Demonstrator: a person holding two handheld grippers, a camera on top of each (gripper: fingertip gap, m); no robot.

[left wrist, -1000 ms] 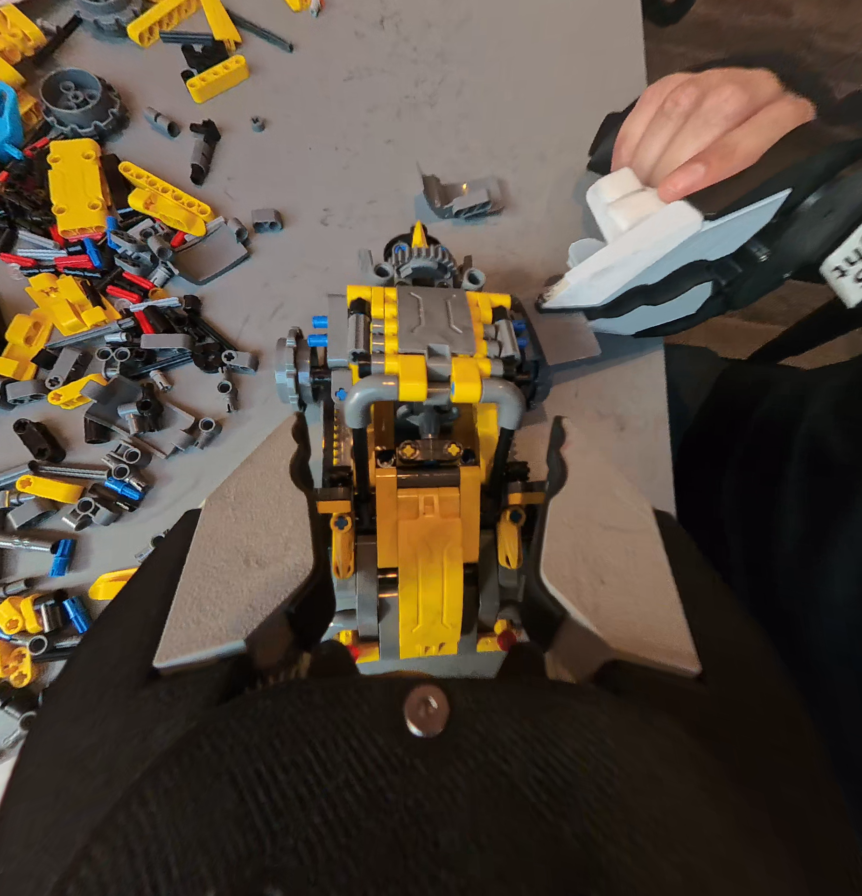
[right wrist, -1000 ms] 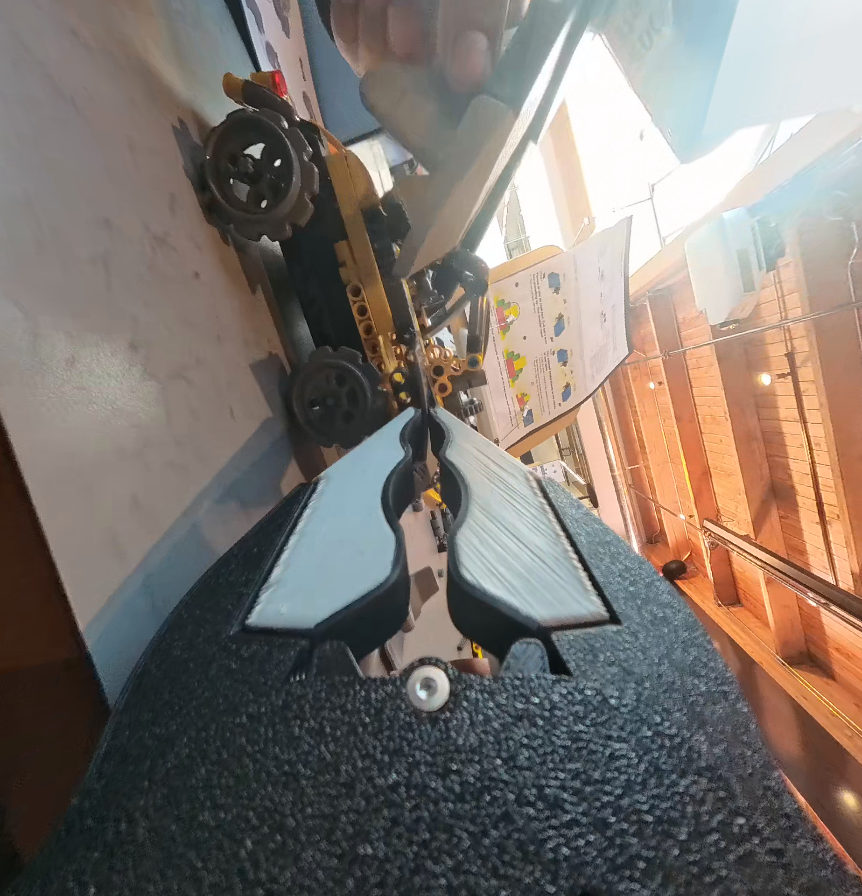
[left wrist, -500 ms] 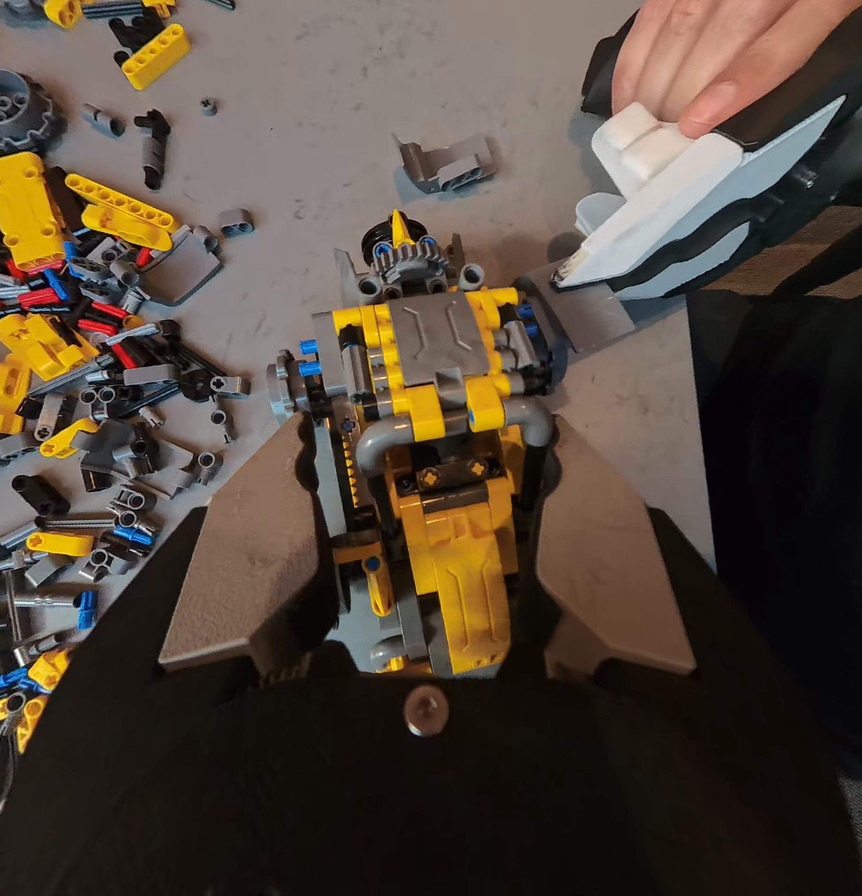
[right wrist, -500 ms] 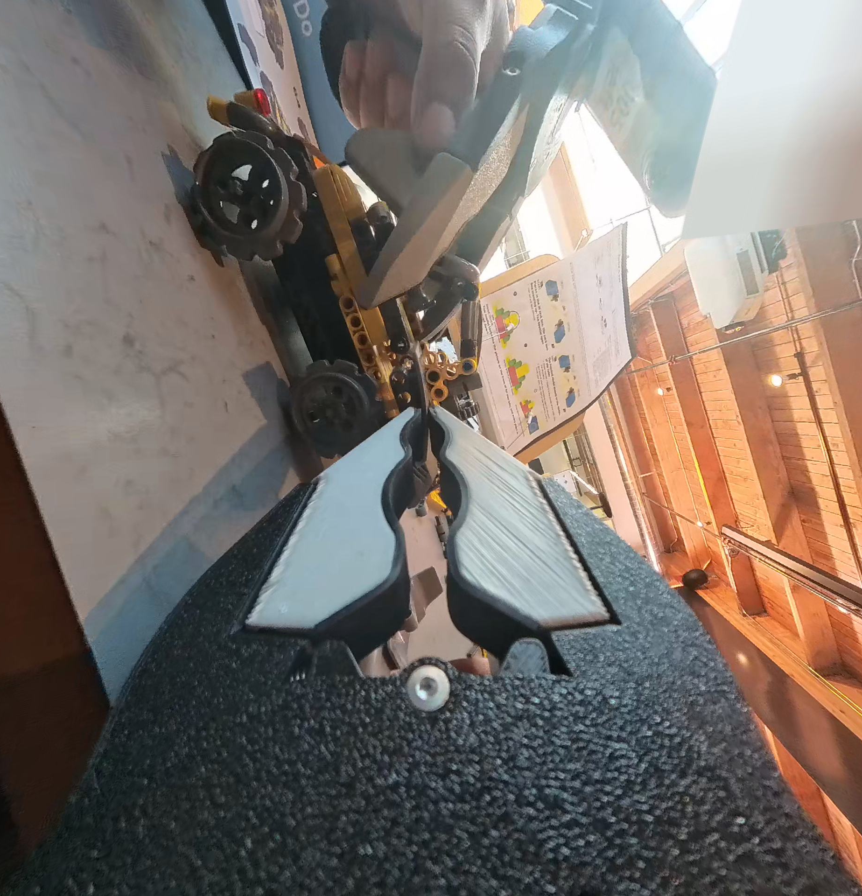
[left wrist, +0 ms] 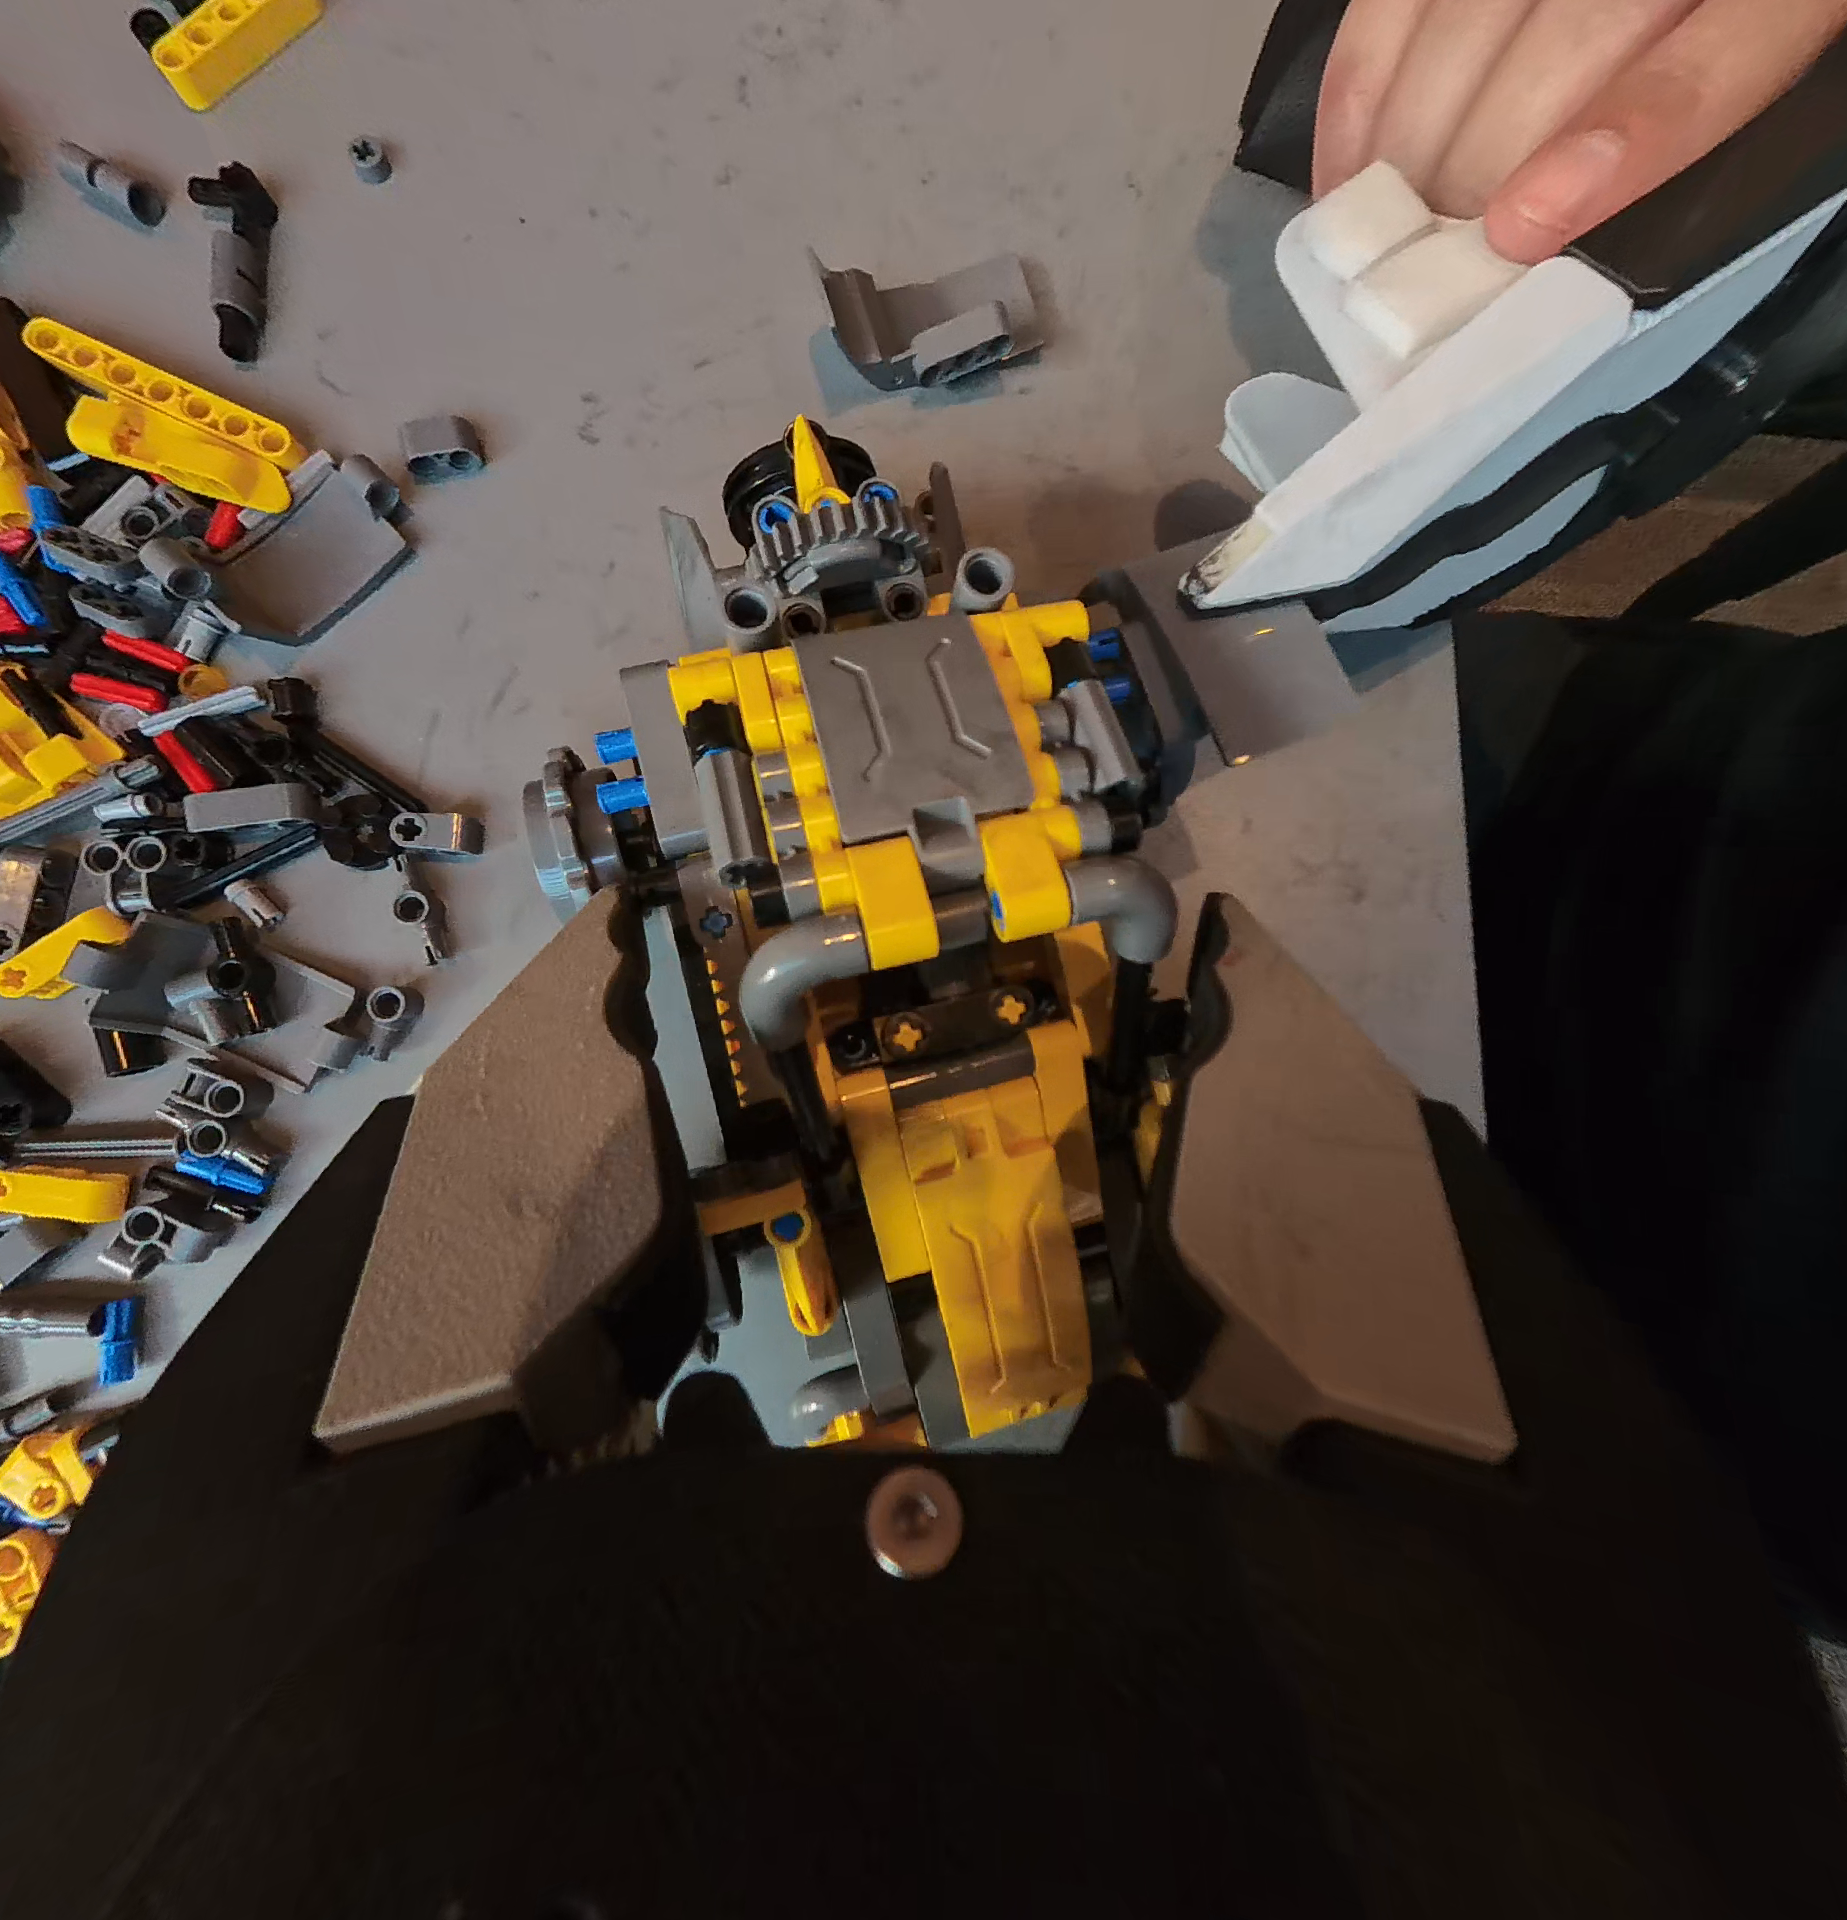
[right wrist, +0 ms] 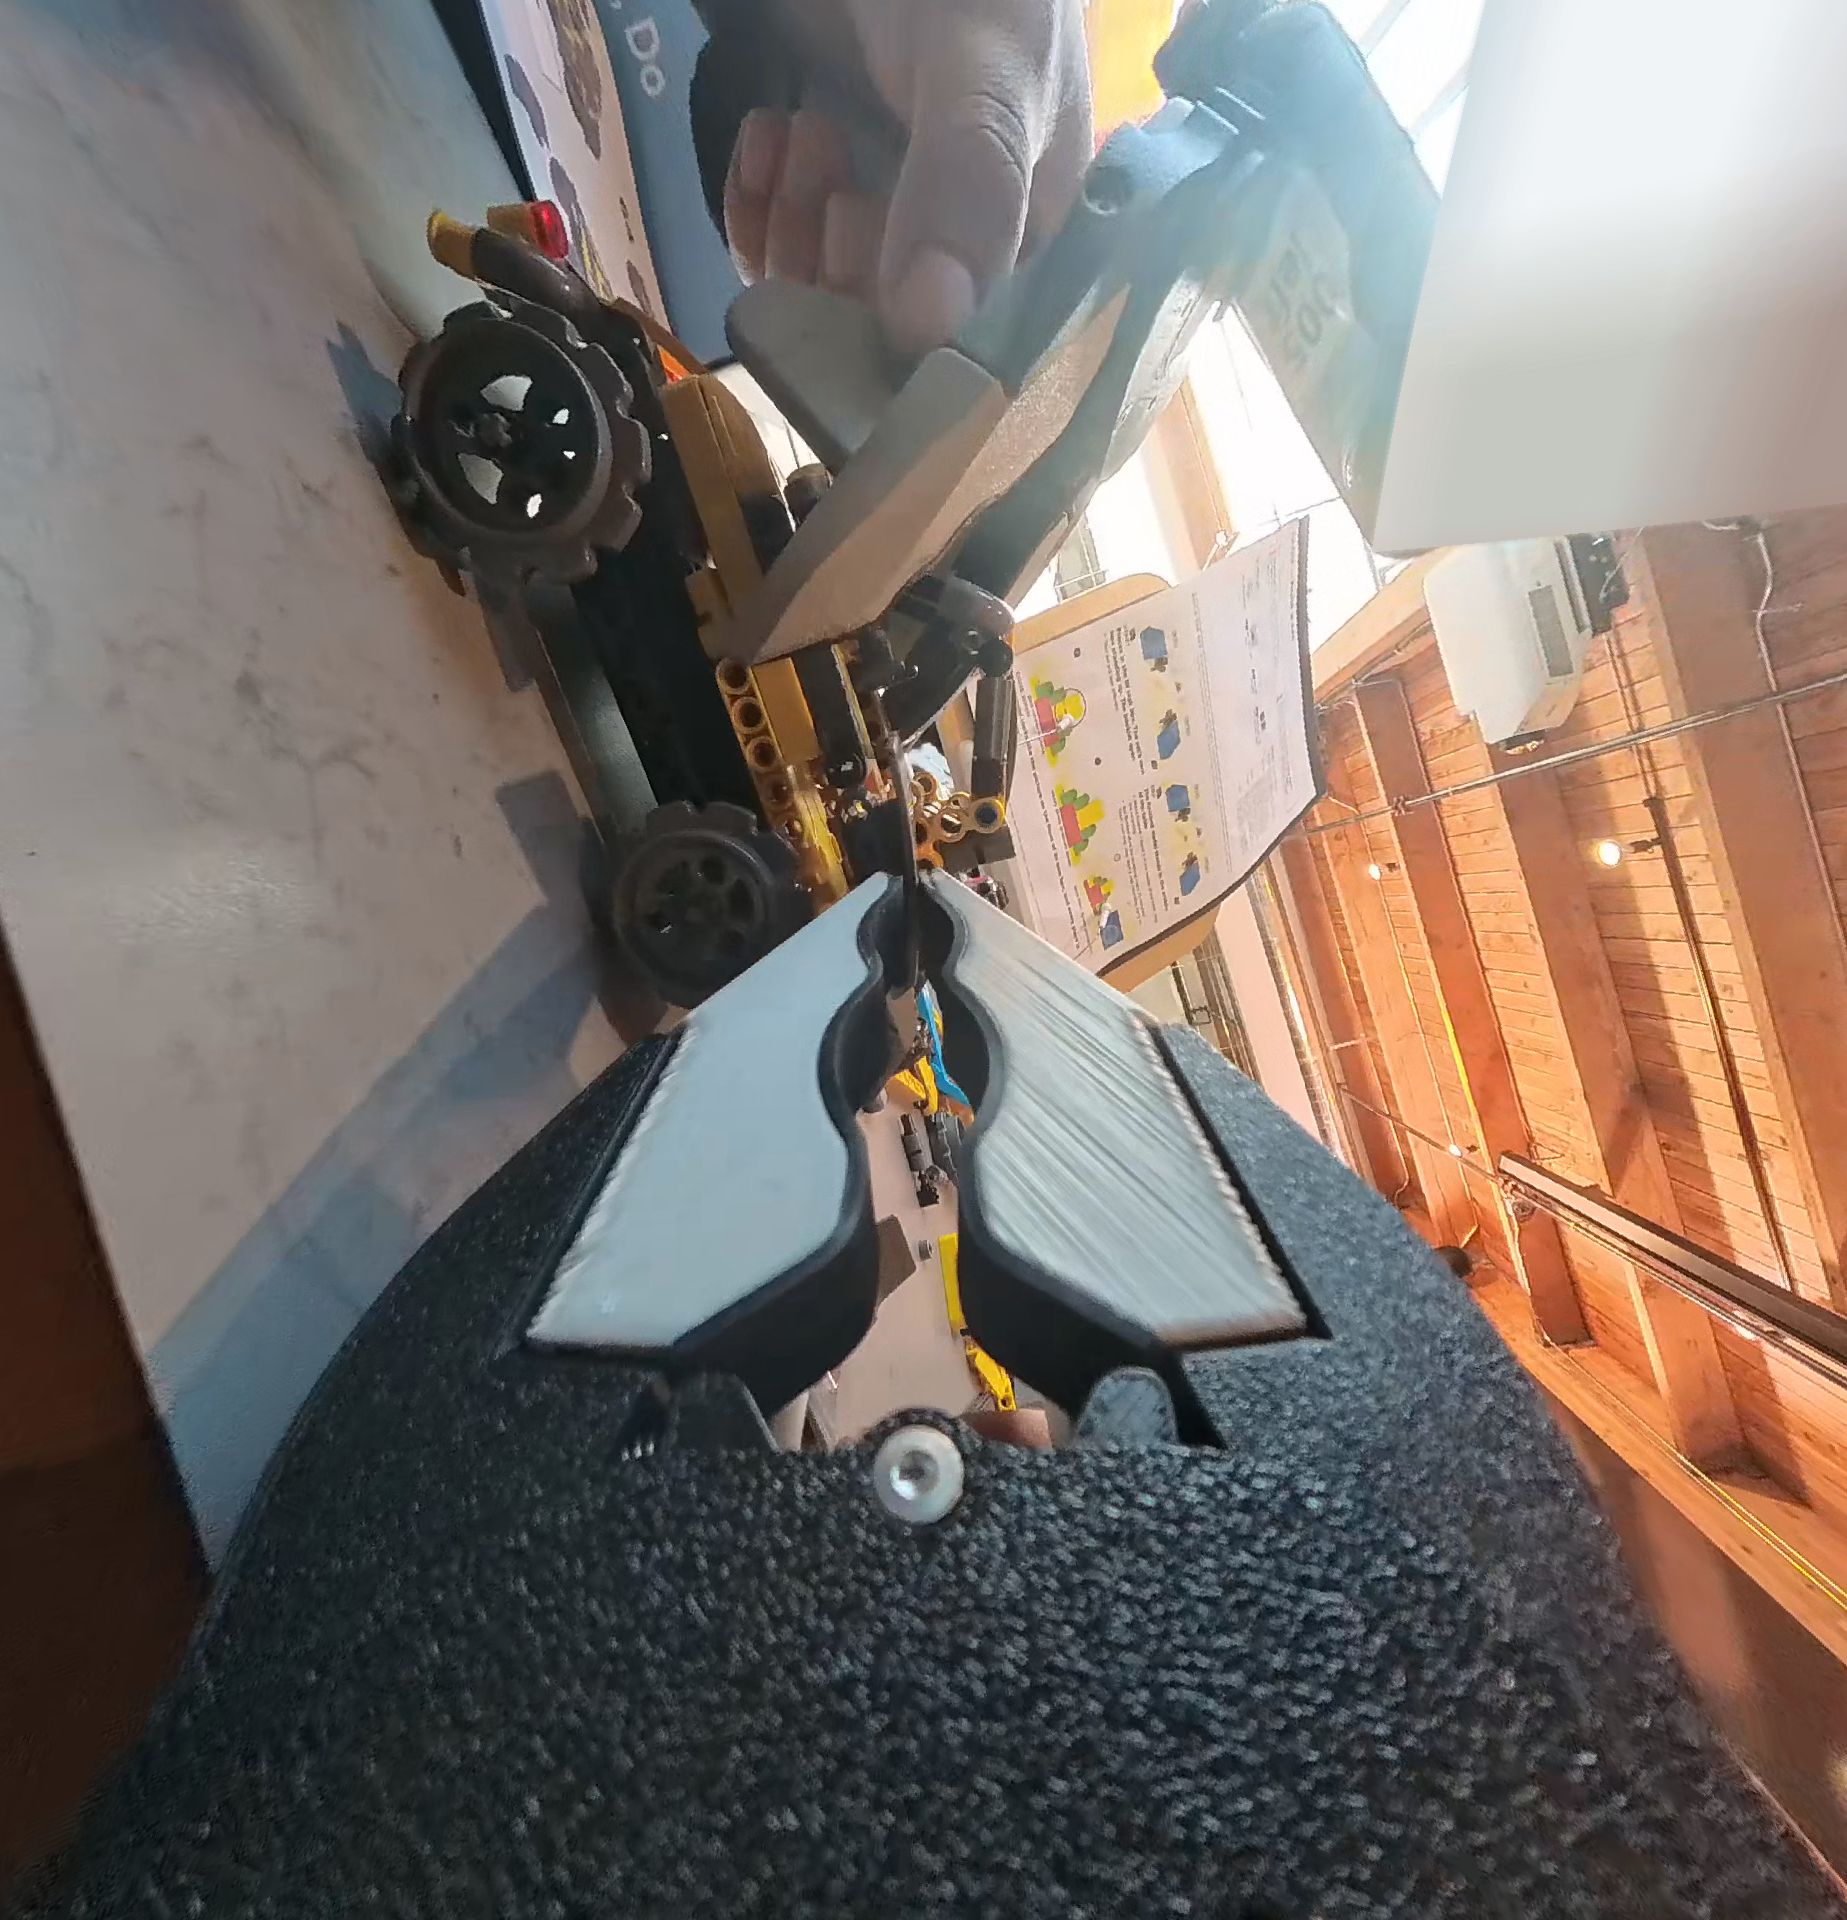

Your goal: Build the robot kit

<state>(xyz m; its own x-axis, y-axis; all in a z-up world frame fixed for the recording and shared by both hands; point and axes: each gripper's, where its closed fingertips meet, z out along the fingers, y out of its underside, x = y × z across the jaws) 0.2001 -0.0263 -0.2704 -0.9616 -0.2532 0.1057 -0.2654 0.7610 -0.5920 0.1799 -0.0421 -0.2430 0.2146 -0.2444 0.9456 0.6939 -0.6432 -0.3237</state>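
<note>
Left wrist view: left gripper (left wrist: 914,997) fingers clamp the yellow-grey plastic brick vehicle (left wrist: 898,935) on the grey desk (left wrist: 607,208), right gripper (left wrist: 1199,597) fingers at 2 o'clock pinching its thin grey panel (left wrist: 1246,675).

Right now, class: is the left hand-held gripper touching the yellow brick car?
Touching. The left wrist view shows the left hand-held gripper with both fingers pressed against the yellow brick car, one on each side, no gap visible.
</note>
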